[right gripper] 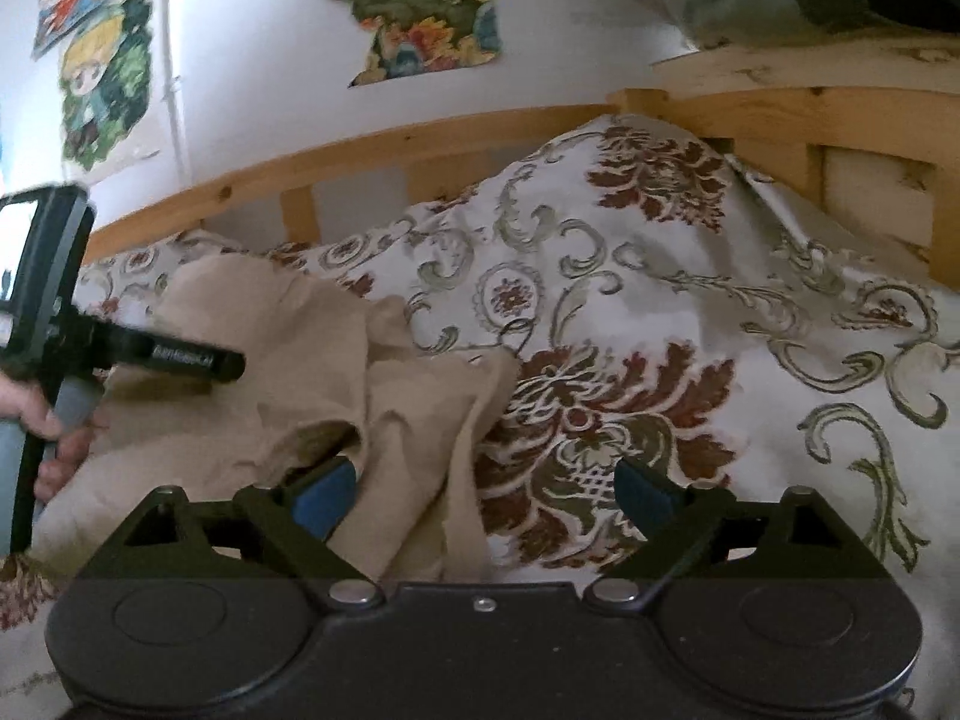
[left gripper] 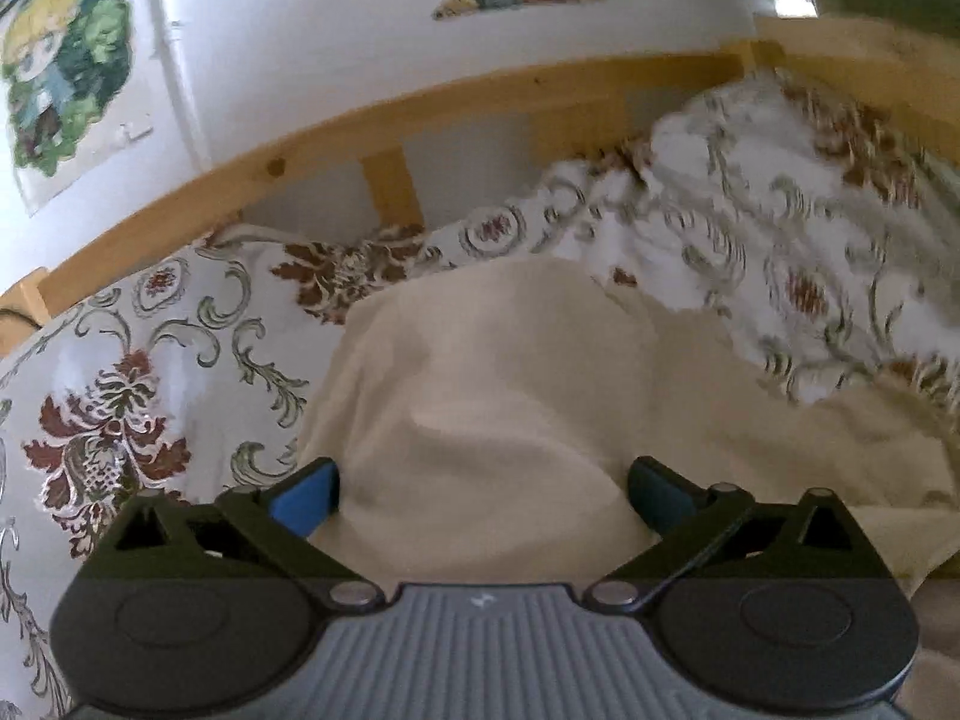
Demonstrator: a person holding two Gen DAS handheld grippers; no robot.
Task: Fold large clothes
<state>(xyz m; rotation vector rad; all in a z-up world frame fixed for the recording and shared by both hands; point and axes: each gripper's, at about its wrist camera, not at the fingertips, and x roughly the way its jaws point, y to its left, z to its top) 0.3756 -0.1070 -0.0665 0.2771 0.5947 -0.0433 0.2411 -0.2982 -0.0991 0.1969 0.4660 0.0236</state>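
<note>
We held both grippers released: the left gripper [left gripper: 483, 495] over a soft, rumpled cream garment [left gripper: 492, 396] at centre frame, the right gripper [right gripper: 486, 495] beside its edge on the floral bedspread [right gripper: 690, 300].

White wall [left gripper: 288, 60] with posters [right gripper: 420, 6] behind wooden bed rail [left gripper: 420, 114].

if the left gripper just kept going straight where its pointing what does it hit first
Most likely the cream garment bunched right ahead of the open left gripper. The floral bedspread and wooden bed rail lie beyond it, though depth is hard to judge.
</note>
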